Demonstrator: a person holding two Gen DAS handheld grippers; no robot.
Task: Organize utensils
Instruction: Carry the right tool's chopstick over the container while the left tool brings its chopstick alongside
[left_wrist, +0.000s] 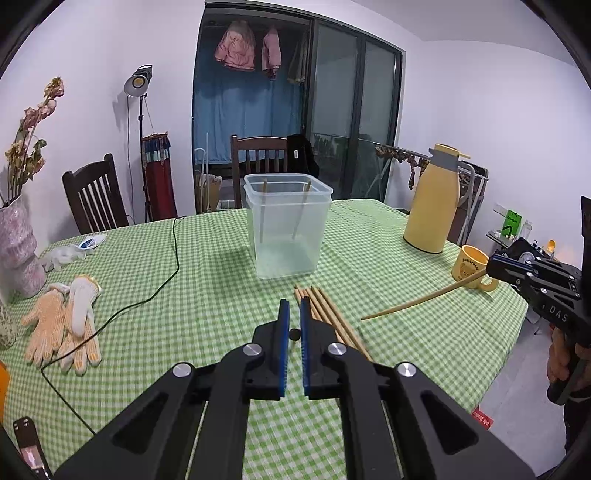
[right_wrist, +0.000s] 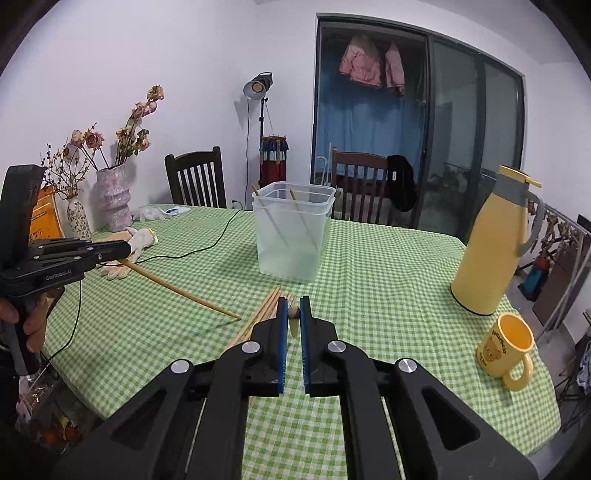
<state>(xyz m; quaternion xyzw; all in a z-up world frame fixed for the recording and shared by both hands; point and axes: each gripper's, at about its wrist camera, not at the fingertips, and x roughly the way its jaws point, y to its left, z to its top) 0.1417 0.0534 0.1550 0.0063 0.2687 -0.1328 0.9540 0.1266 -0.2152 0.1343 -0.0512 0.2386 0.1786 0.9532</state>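
Bamboo chopstick (left_wrist: 417, 303) clamped at its thick end in our right tongs (left_wrist: 489, 266), tip slanting down over the green-check table (left_wrist: 184, 258); lift, aim at the clear bin (left_wrist: 288, 225). Right view: left tongs (right_wrist: 127, 254) likewise pinch a chopstick (right_wrist: 181, 290); loose bundle (right_wrist: 264, 314) lies before the bin.

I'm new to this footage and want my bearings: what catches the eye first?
A clear tub stands mid-table with two chopsticks leaning inside. Loose chopsticks lie bundled before it, and the left gripper and right gripper each hold one chopstick over the green checked cloth.
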